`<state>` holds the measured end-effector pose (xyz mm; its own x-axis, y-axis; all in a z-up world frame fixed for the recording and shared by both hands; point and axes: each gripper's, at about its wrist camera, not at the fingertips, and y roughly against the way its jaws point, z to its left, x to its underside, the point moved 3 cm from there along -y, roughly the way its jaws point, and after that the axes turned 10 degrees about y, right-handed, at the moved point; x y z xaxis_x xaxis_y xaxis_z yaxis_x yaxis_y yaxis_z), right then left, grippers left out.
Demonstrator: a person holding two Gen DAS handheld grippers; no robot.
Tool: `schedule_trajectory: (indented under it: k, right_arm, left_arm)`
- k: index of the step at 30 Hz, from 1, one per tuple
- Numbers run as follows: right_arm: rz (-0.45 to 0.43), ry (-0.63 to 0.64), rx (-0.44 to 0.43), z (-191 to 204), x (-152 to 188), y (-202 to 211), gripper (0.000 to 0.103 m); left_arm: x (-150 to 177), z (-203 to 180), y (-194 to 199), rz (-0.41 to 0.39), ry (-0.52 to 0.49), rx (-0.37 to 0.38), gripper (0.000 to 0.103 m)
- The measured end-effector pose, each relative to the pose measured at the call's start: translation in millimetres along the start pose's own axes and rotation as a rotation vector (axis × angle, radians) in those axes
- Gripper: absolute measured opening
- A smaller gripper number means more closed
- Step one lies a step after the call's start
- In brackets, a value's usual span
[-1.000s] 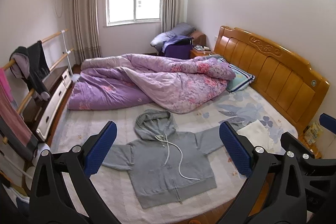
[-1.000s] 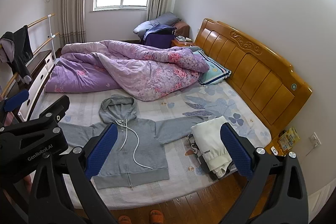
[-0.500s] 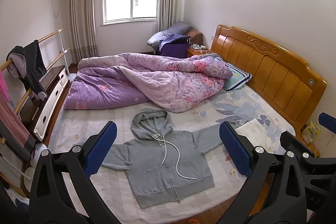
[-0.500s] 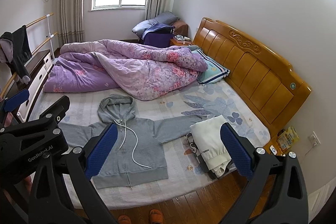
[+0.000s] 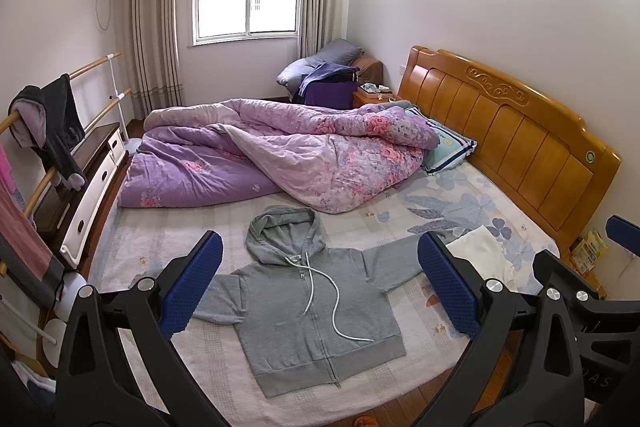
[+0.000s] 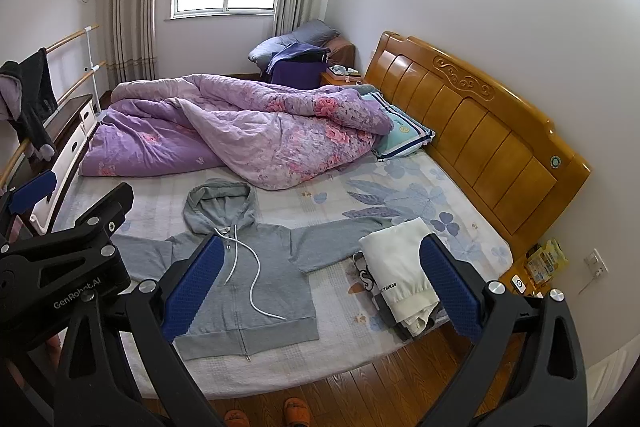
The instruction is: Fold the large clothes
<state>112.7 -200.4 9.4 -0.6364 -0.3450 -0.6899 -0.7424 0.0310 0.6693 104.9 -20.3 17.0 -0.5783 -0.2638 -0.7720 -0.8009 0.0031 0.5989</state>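
Note:
A grey zip hoodie (image 5: pixel 308 311) lies flat and face up on the near part of the bed, sleeves spread to both sides, hood toward the quilt, white drawstring across its chest. It also shows in the right wrist view (image 6: pixel 248 287). My left gripper (image 5: pixel 320 287) is open and empty, held well above and in front of the hoodie. My right gripper (image 6: pixel 320 287) is open and empty too, held above the bed's near edge. The left gripper's body (image 6: pixel 60 259) shows at the left of the right wrist view.
A pile of folded clothes with a white garment on top (image 6: pixel 400 275) sits at the bed's near right. A rumpled purple quilt (image 5: pixel 280 151) covers the far half. A wooden headboard (image 5: pixel 512 139) stands right, a dresser (image 5: pixel 84 179) and clothes rails left. Orange slippers (image 6: pixel 296 411) show on the wood floor.
Both grippers have drawn back and up a little from the bed, so the hoodie looks smaller and more of the floor shows. Both stay open.

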Motion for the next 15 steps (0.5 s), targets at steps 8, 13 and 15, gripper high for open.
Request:
schedule_trajectory:
  k: [8, 13, 15]
  right_arm:
    - [0.001, 0.0, 0.0, -0.3, -0.1, 0.6, 0.095]
    - [0.001, 0.0, 0.0, -0.1, -0.6, 0.4, 0.095]
    - [0.002, 0.002, 0.003, -0.1, -0.6, 0.8, 0.095]
  left_arm:
    - [0.1, -0.9, 0.1, -0.002, -0.002, -0.003, 0.098]
    - [1.4, -2.1, -5.7, 0.005, -0.004, -0.001, 0.098]
    - [1.1, -1.8, -5.6, 0.005, -0.005, -0.004, 0.098]
